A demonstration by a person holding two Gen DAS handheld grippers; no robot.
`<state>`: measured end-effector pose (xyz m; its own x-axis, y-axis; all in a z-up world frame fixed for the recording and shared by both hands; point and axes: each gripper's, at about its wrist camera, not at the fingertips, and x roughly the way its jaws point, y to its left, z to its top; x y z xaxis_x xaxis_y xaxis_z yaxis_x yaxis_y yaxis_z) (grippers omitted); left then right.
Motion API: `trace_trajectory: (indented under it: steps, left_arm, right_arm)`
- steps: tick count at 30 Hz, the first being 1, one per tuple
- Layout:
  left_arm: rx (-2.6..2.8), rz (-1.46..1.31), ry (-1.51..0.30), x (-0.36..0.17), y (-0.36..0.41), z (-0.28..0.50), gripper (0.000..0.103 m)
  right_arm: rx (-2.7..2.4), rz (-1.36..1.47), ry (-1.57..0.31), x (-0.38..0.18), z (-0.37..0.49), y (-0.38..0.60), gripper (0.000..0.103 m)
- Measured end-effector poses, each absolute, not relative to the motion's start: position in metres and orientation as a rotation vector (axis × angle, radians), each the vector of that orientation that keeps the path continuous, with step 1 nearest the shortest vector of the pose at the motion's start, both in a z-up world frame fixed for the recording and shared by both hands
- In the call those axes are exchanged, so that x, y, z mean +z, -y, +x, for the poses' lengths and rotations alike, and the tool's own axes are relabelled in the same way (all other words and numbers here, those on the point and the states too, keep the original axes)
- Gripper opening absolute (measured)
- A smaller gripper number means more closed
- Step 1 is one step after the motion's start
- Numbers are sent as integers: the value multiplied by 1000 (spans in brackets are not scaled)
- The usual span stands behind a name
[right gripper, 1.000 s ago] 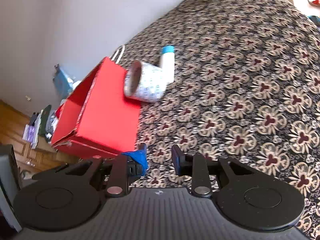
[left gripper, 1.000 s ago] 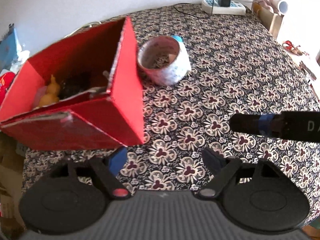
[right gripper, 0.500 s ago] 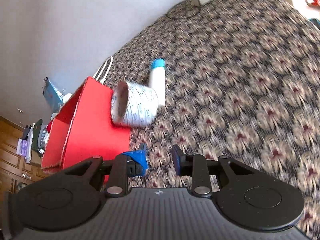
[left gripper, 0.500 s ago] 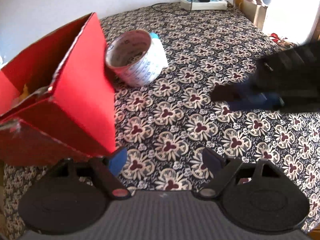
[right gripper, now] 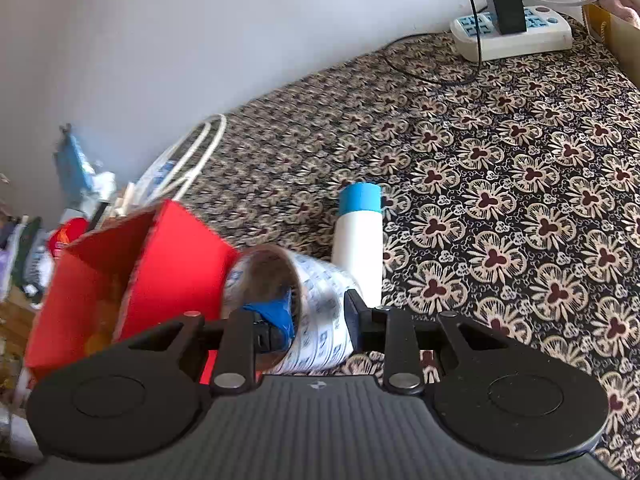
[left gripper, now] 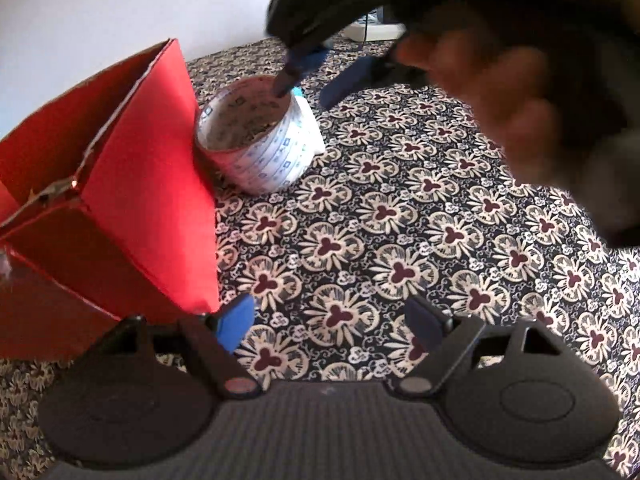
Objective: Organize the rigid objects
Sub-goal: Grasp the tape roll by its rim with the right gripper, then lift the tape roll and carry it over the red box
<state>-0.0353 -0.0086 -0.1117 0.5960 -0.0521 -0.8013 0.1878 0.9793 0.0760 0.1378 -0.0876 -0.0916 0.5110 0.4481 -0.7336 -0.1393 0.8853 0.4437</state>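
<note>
Right gripper half open, straddling the tape roll wall: one finger inside at 9 o'clock, one outside at 3, pads apparently not pressing. Roll's hollow axis tilts toward the red box. Left gripper wide open, empty, roll at 11 o'clock, well apart

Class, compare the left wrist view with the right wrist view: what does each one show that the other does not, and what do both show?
Only the left wrist view shows the left gripper, open over the patterned tablecloth, and the person's blurred hand.

Only the right wrist view shows the power strip with its black plug, the clutter beyond the table edge, and the whole of the white bottle with its blue cap.

Both show the red box, the tape roll beside it, and the right gripper straddling the roll's wall.
</note>
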Motion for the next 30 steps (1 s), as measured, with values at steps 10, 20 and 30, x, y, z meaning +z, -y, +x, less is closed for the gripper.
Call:
trace_trajectory:
  steps: [10, 20, 30]
  left_arm:
    - [-168, 132, -917, -113, -4, -32, 86]
    - [-217, 144, -877, -104, 3, -29, 86]
    - [-316, 132, -801, -84, 19, -37, 87]
  right_arm:
    - [359, 298, -953, -98, 139, 90, 1]
    - [382, 290, -982, -97, 108, 135, 0]
    - [399, 310, -1029, -97, 69, 174, 0]
